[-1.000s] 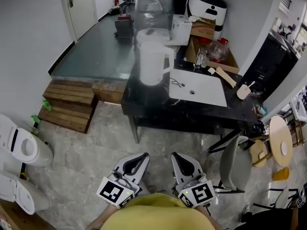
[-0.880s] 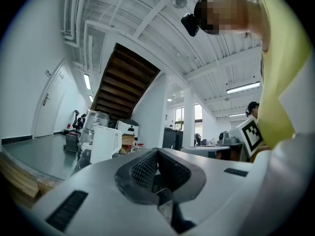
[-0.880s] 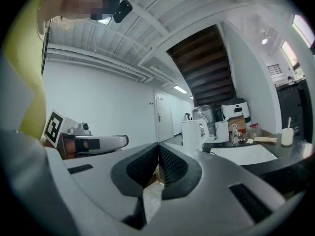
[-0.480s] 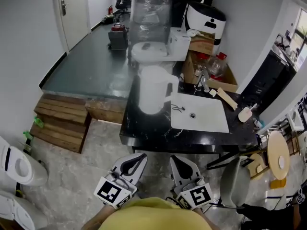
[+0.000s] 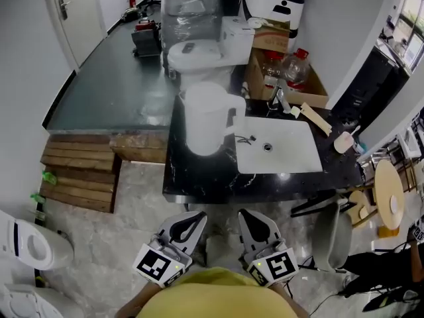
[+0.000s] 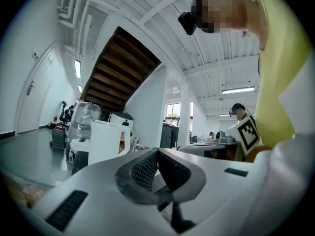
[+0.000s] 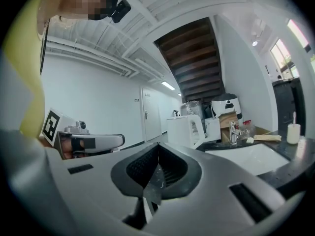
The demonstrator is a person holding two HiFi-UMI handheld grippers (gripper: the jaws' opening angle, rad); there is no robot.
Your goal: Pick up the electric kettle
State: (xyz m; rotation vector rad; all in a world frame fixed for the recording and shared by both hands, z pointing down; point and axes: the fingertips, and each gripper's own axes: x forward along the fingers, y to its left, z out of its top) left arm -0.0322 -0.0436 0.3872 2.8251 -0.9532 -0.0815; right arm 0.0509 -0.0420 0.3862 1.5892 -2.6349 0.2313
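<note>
The white electric kettle (image 5: pixel 204 118) stands upright on the left end of the black counter (image 5: pixel 199 177), its handle turned toward the sink. It also shows far ahead as a kettle (image 6: pixel 109 141) in the left gripper view and as a kettle (image 7: pixel 186 131) in the right gripper view. My left gripper (image 5: pixel 193 219) and right gripper (image 5: pixel 252 218) are side by side low in the head view, over the floor, short of the counter's front edge. Both point level toward the counter with jaws shut and nothing in them.
A white sink (image 5: pixel 276 144) with a tap (image 5: pixel 278 99) fills the counter's middle. A wrapped appliance (image 5: pixel 192 18), cardboard box (image 5: pixel 286 78) and bottles stand behind. Wooden steps (image 5: pixel 79 171) lie left, a grey chair (image 5: pixel 331 234) right of the grippers, a white toilet-like unit (image 5: pixel 30 244) at far left.
The counter and kettle have drawn nearer and lower in the head view as I moved toward them. Both grippers stayed shut and side by side.
</note>
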